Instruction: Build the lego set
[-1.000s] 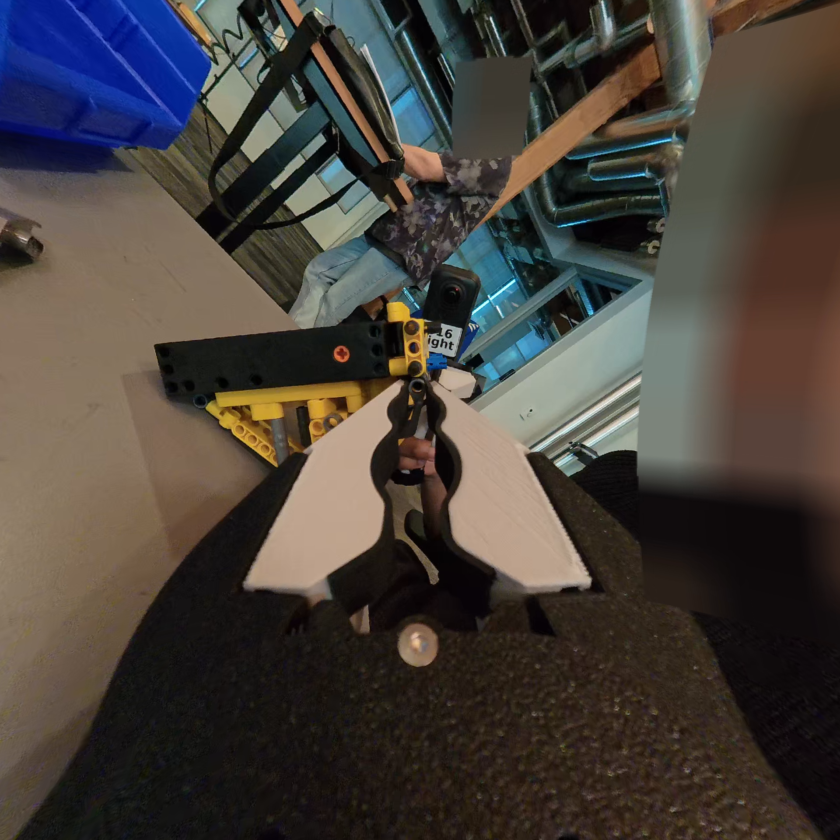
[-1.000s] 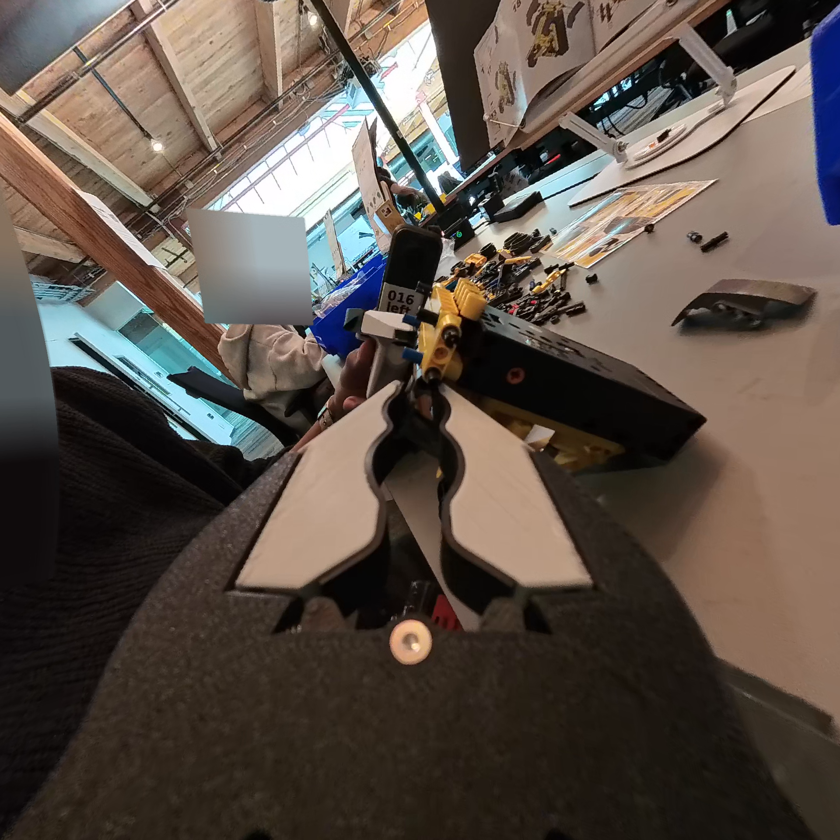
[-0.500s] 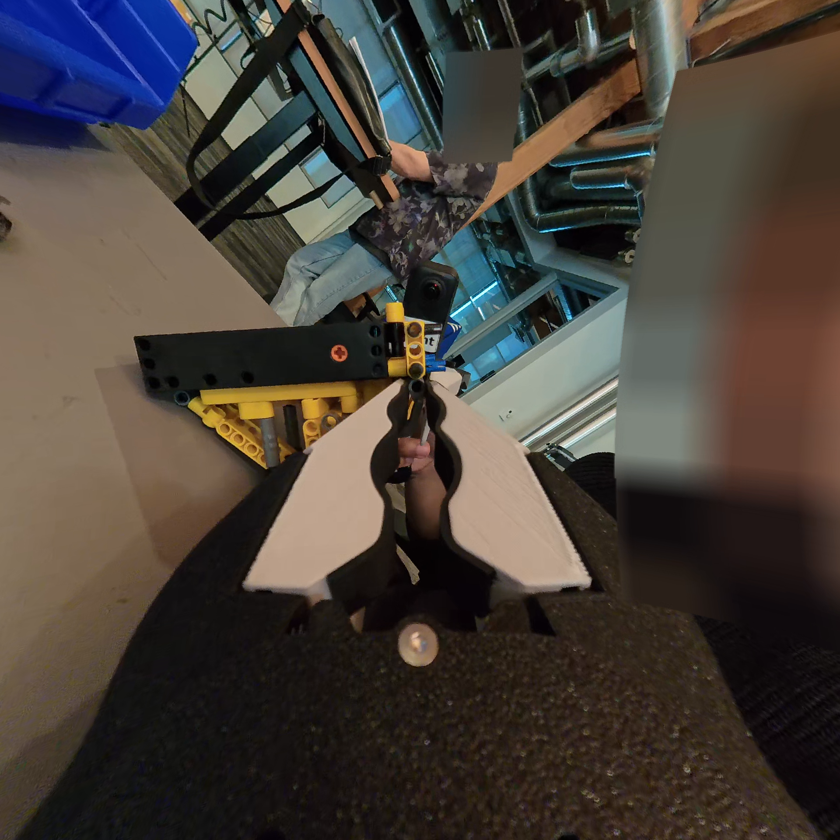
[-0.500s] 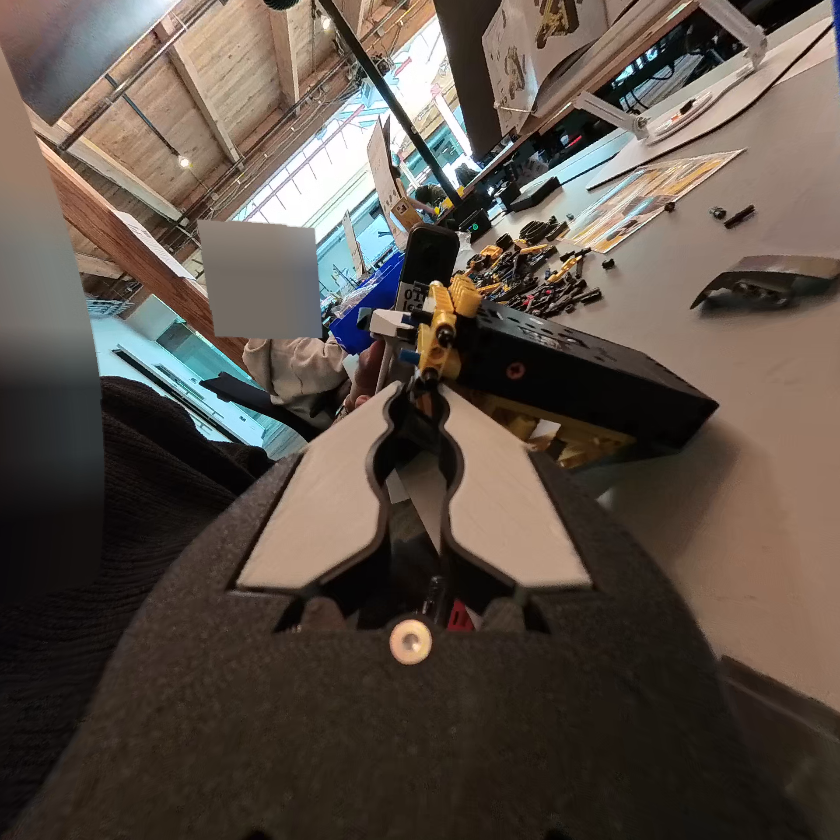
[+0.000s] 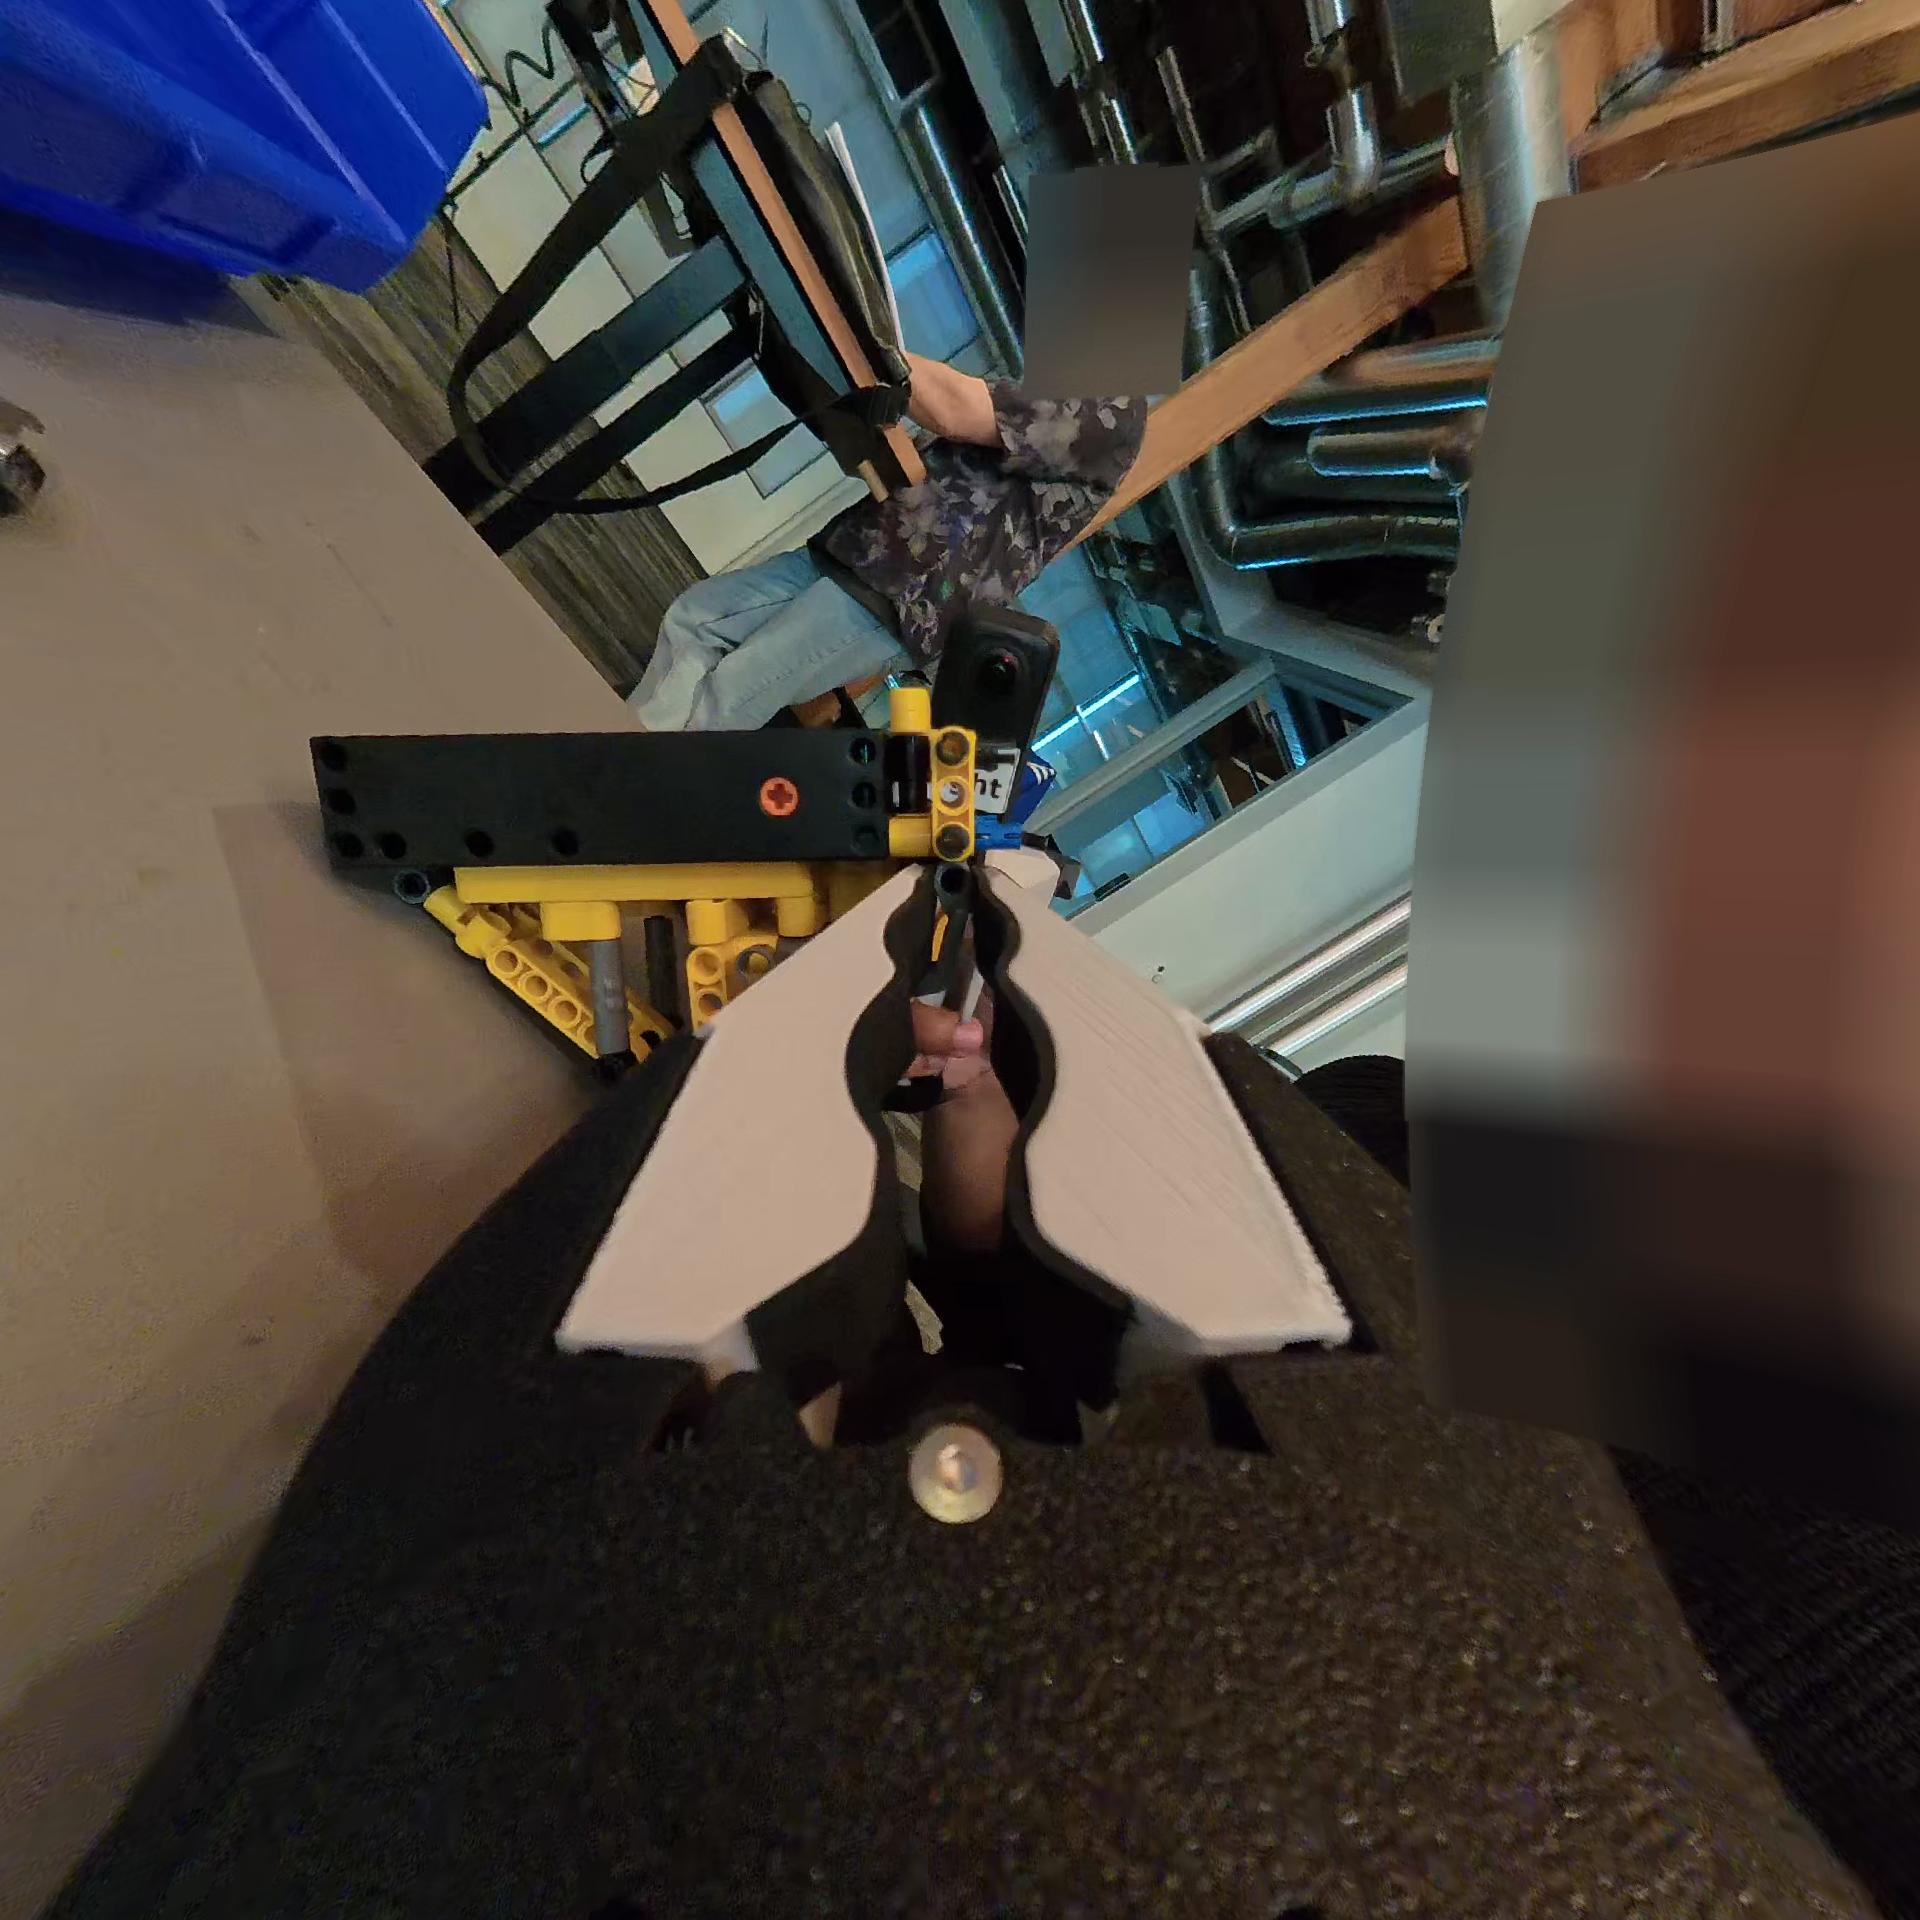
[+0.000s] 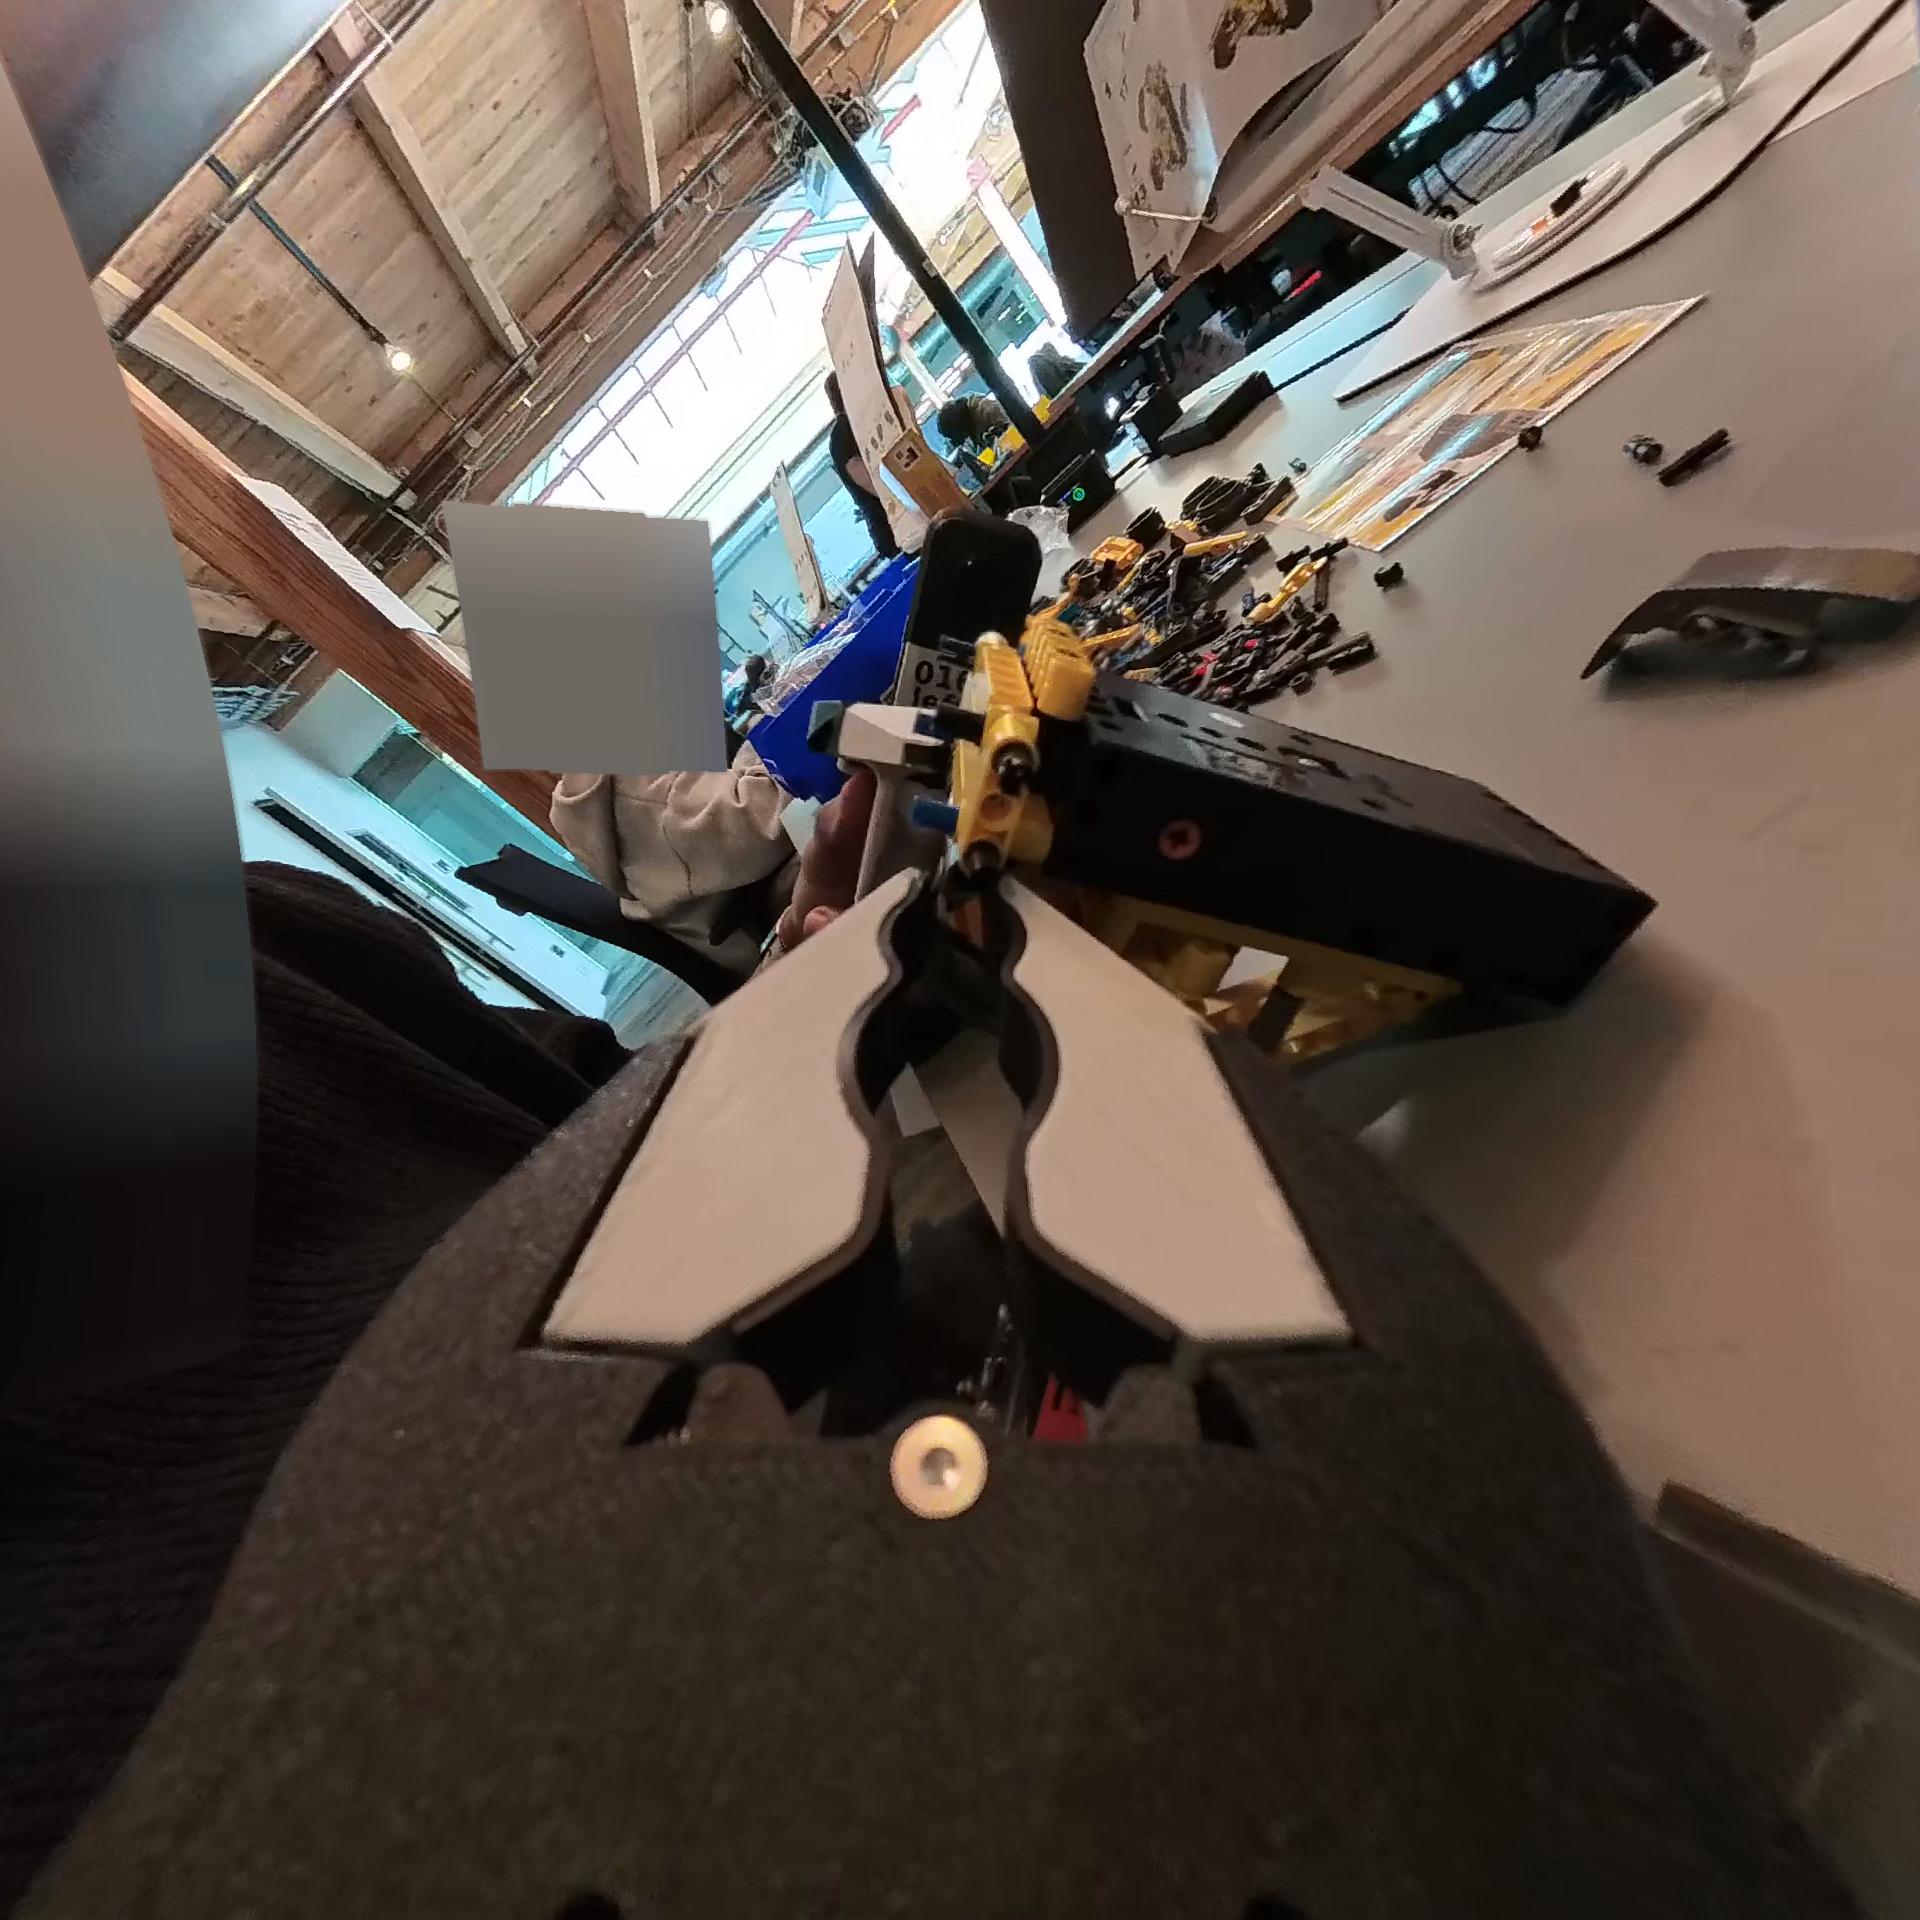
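Left gripper (image 5: 951, 894): jaws pressed nearly together, pinching a small dark pin at the end of the yellow beam (image 5: 952, 795). Right gripper (image 6: 961, 883): same, tips closed on the black pin under the yellow beam (image 6: 1000, 774) from the opposite side. The two tongs meet at one corner of the brick model (image 5: 613, 795).

Model: long black panel on top, perforated with round holes along its edges, one red cross-axle end showing on the side face (image 6: 1179, 834). Yellow beams, connectors and a grey axle underneath (image 5: 613, 956). Small blue pin ends stick out by the yellow beam (image 6: 925, 816). It is tilted: far end resting on the grey table (image 6: 1714, 935), near end raised at the gripper tips.

Behind it on the table: a scatter of loose black and yellow parts (image 6: 1216, 613), a printed booklet (image 6: 1475, 416), a curved dark grey piece (image 6: 1766, 613). Blue bin (image 5: 208, 135) at the far left in the left wrist view.
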Demonstrator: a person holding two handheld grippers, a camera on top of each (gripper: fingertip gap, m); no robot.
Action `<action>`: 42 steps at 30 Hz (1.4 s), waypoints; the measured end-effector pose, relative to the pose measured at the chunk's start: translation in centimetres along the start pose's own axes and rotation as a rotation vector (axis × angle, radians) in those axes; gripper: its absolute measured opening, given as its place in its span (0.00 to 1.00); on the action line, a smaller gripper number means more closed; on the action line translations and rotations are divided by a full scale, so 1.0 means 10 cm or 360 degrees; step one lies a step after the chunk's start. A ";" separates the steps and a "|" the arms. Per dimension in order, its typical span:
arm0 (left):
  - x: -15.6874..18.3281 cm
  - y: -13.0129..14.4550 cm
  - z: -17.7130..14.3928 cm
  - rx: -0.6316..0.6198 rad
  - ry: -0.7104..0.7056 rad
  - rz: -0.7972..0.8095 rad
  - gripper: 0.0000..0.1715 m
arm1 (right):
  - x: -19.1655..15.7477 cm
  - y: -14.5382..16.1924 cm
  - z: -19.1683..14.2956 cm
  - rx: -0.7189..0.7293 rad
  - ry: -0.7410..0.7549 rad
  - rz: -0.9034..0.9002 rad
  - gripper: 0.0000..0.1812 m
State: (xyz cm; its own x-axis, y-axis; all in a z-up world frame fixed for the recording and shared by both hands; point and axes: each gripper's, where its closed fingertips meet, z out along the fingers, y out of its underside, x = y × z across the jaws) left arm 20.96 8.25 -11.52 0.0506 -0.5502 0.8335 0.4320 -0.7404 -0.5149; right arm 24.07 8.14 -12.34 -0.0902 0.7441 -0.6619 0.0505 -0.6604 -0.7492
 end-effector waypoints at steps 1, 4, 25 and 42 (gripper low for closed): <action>0.00 0.00 0.00 0.0000 -0.0001 0.0002 0.03 | 0.00 0.00 0.00 0.0002 -0.0009 0.0012 0.05; 0.00 0.02 0.04 -0.0006 -0.0014 0.0015 0.04 | 0.00 0.01 0.01 -0.0011 -0.0009 0.0023 0.05; -0.22 0.14 -0.10 -0.0331 -0.0625 0.0812 0.17 | 0.07 -0.02 -0.02 0.0027 0.0111 -0.0093 0.10; -0.20 0.15 -0.11 -0.0505 -0.0679 0.1458 0.07 | 0.12 0.12 -0.01 -0.0197 0.0404 -0.0493 0.09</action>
State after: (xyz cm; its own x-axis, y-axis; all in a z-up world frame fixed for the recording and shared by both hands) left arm 20.47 7.81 -14.16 0.5767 -0.8140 0.0700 -0.1832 -0.2124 -0.9599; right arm 24.10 8.25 -14.06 0.1275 0.9171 -0.3777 0.1798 -0.3959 -0.9005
